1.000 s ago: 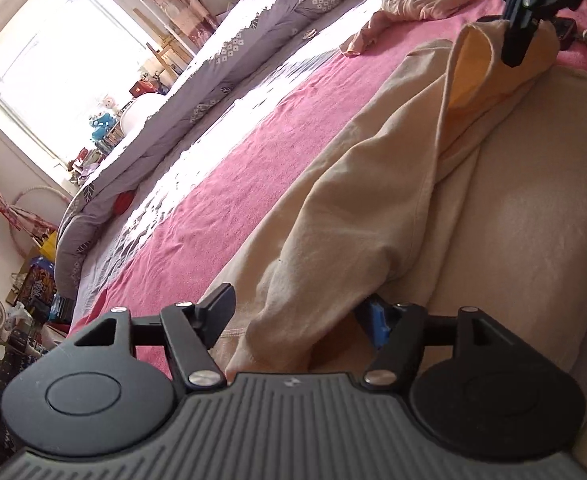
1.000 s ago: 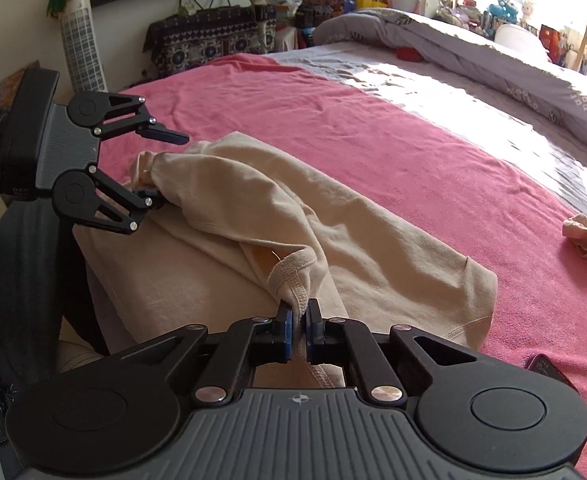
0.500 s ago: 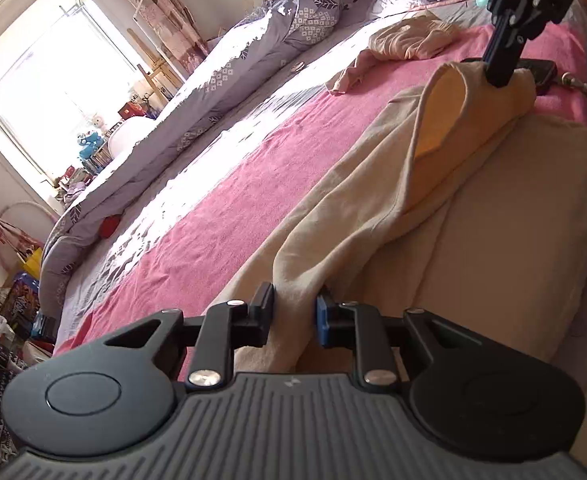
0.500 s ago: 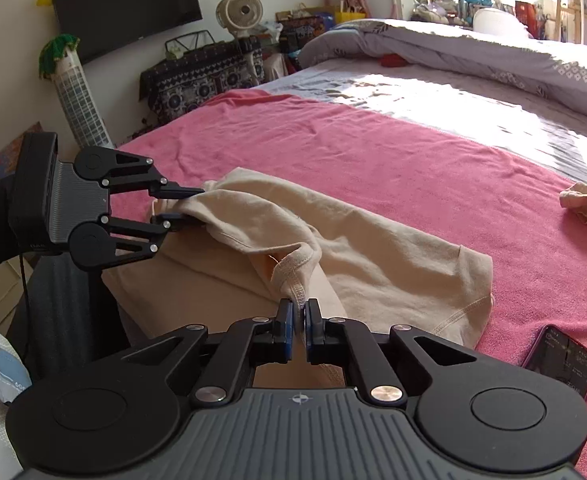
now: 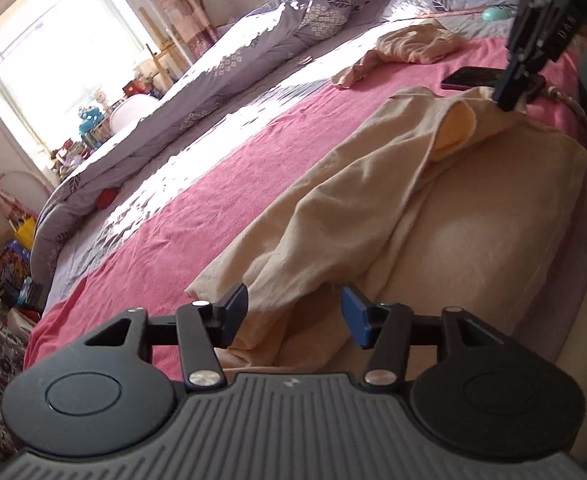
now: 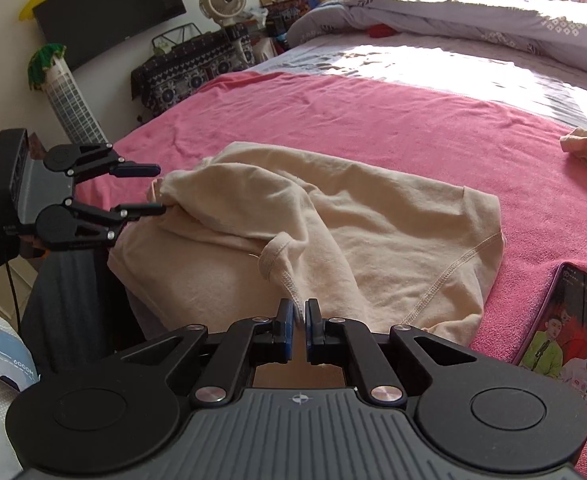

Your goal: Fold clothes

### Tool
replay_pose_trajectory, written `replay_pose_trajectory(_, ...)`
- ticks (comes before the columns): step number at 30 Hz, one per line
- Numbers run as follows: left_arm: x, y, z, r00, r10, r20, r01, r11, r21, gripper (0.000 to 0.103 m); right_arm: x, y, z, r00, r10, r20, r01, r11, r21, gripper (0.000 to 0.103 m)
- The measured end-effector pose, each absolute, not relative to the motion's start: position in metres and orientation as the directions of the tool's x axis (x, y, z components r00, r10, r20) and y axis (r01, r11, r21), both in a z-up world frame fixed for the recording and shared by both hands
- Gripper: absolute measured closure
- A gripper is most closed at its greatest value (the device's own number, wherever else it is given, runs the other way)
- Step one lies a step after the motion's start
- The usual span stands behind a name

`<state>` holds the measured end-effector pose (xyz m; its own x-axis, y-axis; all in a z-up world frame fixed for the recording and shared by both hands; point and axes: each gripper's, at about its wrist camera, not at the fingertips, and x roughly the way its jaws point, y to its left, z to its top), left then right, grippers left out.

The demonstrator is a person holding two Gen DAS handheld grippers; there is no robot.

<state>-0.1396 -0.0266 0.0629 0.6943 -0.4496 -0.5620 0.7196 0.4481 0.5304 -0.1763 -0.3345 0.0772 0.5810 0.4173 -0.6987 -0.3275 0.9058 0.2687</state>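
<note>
A beige shirt (image 5: 373,184) lies partly folded on the pink blanket (image 5: 197,216), at the near edge of the bed. My left gripper (image 5: 295,306) has its jaws opening. A loose fold of the shirt lies between the fingers and the pads do not press on it. In the right wrist view the left gripper (image 6: 139,190) stands at the shirt's (image 6: 373,216) left corner, its lower finger just touching the cloth. My right gripper (image 6: 299,316) is shut on a stitched edge of the shirt and holds it slightly raised. It shows at the top right of the left wrist view as the right gripper (image 5: 509,96).
A phone (image 6: 565,328) with a lit screen lies on the blanket right of the shirt. Another beige garment (image 5: 413,40) is crumpled farther up the bed. A grey patterned duvet (image 5: 213,80) runs along the far side. A fan (image 6: 223,0) and clutter stand beyond the foot.
Half a second ago the left jaws were pinched on a fold of the shirt; now they stand apart and the fold lies loose. The right gripper has sunk a little with its edge.
</note>
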Motion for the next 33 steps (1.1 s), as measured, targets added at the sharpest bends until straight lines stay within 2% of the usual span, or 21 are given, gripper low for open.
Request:
replay_pose_trajectory(1, -0.147, -0.032, 0.060, 0.698, -0.457, -0.551, 0.715, 0.406, 0.569, 0.033, -0.174, -0.336, 0.080, 0.593, 0.415, -0.690, -0.322, 0.908, 0.269, 0.095)
replay_pose_trajectory(3, -0.158, -0.042, 0.052, 0.712, -0.465, -0.526, 0.691, 0.332, 0.642, 0.029, -0.169, -0.339, 0.086, 0.617, 0.410, -0.672, -0.311, 0.911, 0.271, 0.095)
replay_pose_trajectory(9, -0.148, -0.073, 0.021, 0.815, -0.397, -0.422, 0.514, 0.156, 0.844, 0.028, -0.156, -0.345, 0.100, 0.668, 0.389, -0.634, -0.291, 0.921, 0.259, 0.095)
replay_pose_trajectory(13, -0.145, -0.071, 0.013, 0.801, -0.416, -0.430, 0.474, 0.003, 0.880, 0.028, -0.157, -0.343, 0.096, 0.653, 0.383, -0.653, -0.294, 0.923, 0.247, 0.093)
replay_pose_trajectory(16, -0.149, -0.066, 0.002, 0.770, -0.432, -0.469, 0.453, -0.147, 0.879, 0.028, -0.161, -0.337, 0.086, 0.628, 0.375, -0.682, -0.303, 0.925, 0.229, 0.091)
replay_pose_trajectory(19, -0.149, -0.068, -0.010, 0.766, -0.439, -0.469, 0.422, -0.206, 0.883, 0.029, -0.164, -0.329, 0.076, 0.602, 0.379, -0.703, -0.316, 0.922, 0.226, 0.090)
replay_pose_trajectory(23, -0.136, -0.088, -0.025, 0.828, -0.440, -0.346, 0.324, -0.128, 0.937, 0.029, -0.164, -0.323, 0.070, 0.587, 0.394, -0.708, -0.315, 0.916, 0.249, 0.084)
replay_pose_trajectory(24, -0.132, -0.094, -0.024, 0.836, -0.431, -0.339, 0.333, -0.092, 0.938, 0.032, -0.164, -0.321, 0.070, 0.584, 0.394, -0.709, -0.315, 0.916, 0.250, 0.082)
replay_pose_trajectory(26, -0.127, -0.100, -0.016, 0.833, -0.424, -0.357, 0.377, -0.037, 0.925, 0.044, -0.165, -0.321, 0.069, 0.582, 0.391, -0.713, -0.316, 0.917, 0.245, 0.078)
replay_pose_trajectory(28, -0.126, -0.102, -0.004, 0.817, -0.427, -0.388, 0.434, 0.010, 0.901, 0.067, -0.167, -0.322, 0.069, 0.585, 0.385, -0.714, -0.311, 0.919, 0.242, 0.077)
replay_pose_trajectory(30, -0.126, -0.100, 0.006, 0.799, -0.433, -0.417, 0.483, 0.050, 0.874, 0.085, -0.168, -0.322, 0.068, 0.589, 0.361, -0.723, -0.301, 0.928, 0.218, 0.077)
replay_pose_trajectory(33, -0.128, -0.091, 0.022, 0.766, -0.440, -0.469, 0.557, 0.091, 0.825, 0.087, -0.176, -0.308, 0.066, 0.618, 0.269, -0.739, -0.345, 0.937, 0.053, 0.076)
